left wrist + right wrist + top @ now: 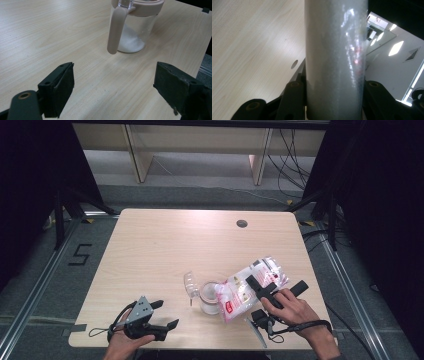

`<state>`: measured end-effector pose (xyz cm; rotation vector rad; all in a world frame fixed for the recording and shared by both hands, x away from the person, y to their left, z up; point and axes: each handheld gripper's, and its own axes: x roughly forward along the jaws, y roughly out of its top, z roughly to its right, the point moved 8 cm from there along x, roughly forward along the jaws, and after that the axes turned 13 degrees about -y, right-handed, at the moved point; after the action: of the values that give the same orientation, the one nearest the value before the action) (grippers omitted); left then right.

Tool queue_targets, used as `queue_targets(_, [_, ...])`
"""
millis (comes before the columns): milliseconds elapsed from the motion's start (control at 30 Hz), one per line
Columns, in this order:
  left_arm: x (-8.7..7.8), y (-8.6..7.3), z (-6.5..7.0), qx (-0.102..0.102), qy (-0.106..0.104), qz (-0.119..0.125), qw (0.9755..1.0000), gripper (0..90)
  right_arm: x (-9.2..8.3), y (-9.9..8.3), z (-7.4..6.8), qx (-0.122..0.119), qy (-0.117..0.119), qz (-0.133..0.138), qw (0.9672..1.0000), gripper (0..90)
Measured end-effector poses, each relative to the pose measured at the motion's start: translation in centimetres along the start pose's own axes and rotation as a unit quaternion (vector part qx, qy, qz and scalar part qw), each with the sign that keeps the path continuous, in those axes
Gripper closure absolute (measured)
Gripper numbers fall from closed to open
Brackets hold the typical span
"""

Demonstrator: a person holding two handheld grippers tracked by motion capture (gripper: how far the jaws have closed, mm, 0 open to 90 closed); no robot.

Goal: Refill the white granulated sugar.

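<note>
2 grippers: your right gripper (261, 288) is clamping the bag (248, 287), tilting its mouth over the jar (209, 297); your left gripper (162, 315) is waiting open nearby.

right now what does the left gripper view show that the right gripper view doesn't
Left gripper view: a clear jar with a pink lid rim and handle, white powder in its bottom, standing beyond the left hand-held gripper, whose jaws are wide apart around nothing.

Right gripper view: the right hand-held gripper with jaws closed on a silvery plastic bag, and a dark round hole in the tabletop.

Both: the light wood table.
</note>
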<state>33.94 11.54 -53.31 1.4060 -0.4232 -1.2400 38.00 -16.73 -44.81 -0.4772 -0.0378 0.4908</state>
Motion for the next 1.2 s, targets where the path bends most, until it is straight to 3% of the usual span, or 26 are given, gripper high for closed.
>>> queue_targets(67, [0.06, 0.03, 0.04, -0.004, 0.000, 0.004, 1.0000, 16.2, 0.00, 0.01, 0.01, 0.001, 0.001, 0.000, 1.0000, 66.4])
queue_targets(133, [0.00, 0.07, -0.03, 0.006, -0.001, 0.001, 1.0000, 16.2, 0.01, 0.00, 0.00, 0.001, 0.001, 0.000, 1.0000, 66.4])
queue_targets(200, [0.05, 0.03, 0.03, -0.003, 0.000, 0.004, 1.0000, 16.2, 0.01, 0.00, -0.02, 0.001, 0.000, 0.000, 1.0000, 66.5])
queue_targets(833, [0.05, 0.04, 0.04, -0.003, 0.000, 0.004, 1.0000, 16.2, 0.03, -0.03, -0.01, 0.003, 0.002, 0.002, 1.0000, 67.1])
queue_targets(933, [-0.06, 0.08, -0.13, 0.013, -0.001, -0.002, 0.9999, 16.2, 0.02, -0.05, -0.02, 0.003, 0.002, 0.002, 1.0000, 67.2])
queue_targets(1133, [-0.04, 0.07, -0.12, 0.012, -0.001, -0.002, 0.9999, 16.2, 0.02, -0.05, -0.02, 0.003, 0.004, 0.002, 1.0000, 67.4])
queue_targets(1167, [0.04, 0.03, 0.03, -0.004, 0.001, 0.004, 1.0000, 16.2, 0.04, -0.05, -0.01, 0.003, 0.004, 0.003, 1.0000, 67.5])
queue_targets(1200, [0.05, 0.05, 0.04, -0.003, 0.000, 0.004, 1.0000, 16.2, 0.02, -0.06, -0.03, 0.004, 0.004, 0.002, 1.0000, 67.5])
